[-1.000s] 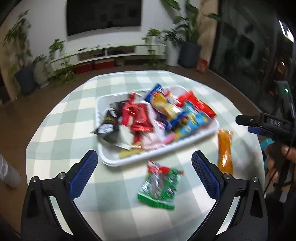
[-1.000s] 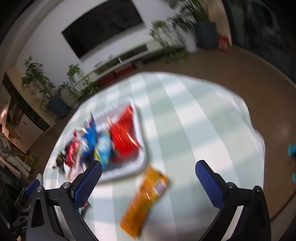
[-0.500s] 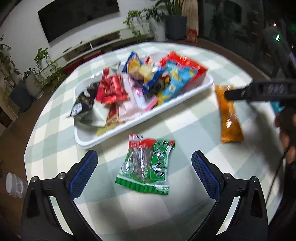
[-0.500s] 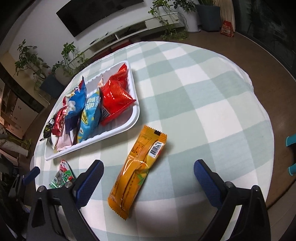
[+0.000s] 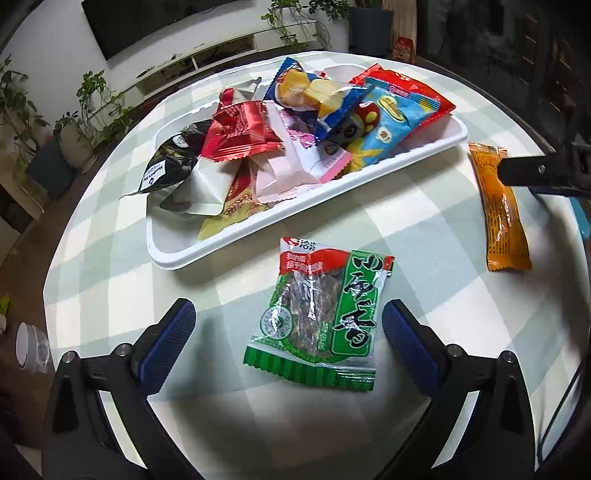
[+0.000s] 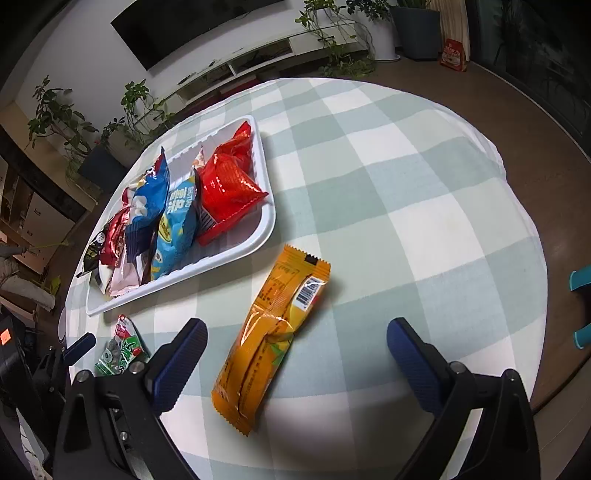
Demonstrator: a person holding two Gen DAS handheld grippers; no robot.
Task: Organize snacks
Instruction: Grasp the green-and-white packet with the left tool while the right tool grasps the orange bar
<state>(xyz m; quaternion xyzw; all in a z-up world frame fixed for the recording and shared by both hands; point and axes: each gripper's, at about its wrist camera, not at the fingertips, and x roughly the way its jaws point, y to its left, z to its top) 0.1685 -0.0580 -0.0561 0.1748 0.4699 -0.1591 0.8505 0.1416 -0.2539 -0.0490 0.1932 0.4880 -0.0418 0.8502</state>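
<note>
Tongs spread apart, both; we've dropped closer: left gripper (image 5: 286, 332) around green packet (image 5: 317, 317), right gripper (image 6: 295, 354) around orange packet (image 6: 271, 336), tray (image 5: 177, 254) at 11 o'clock.

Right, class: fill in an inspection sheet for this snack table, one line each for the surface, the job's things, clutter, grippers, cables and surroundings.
Surface: round table under a green and white checked cloth.
Job's things: white tray piled with snack packets; green packet and orange packet lie flat on the cloth outside it, nearer the grippers.
Clutter: nothing seen on the table beyond the snacks.
Grippers: left gripper open, its fingers either side of the green packet; right gripper open, with the orange packet between its fingers. Neither holds anything.
Cables: nothing seen.
Surroundings: wall screen, low white shelf, potted plants, brown floor.
</note>
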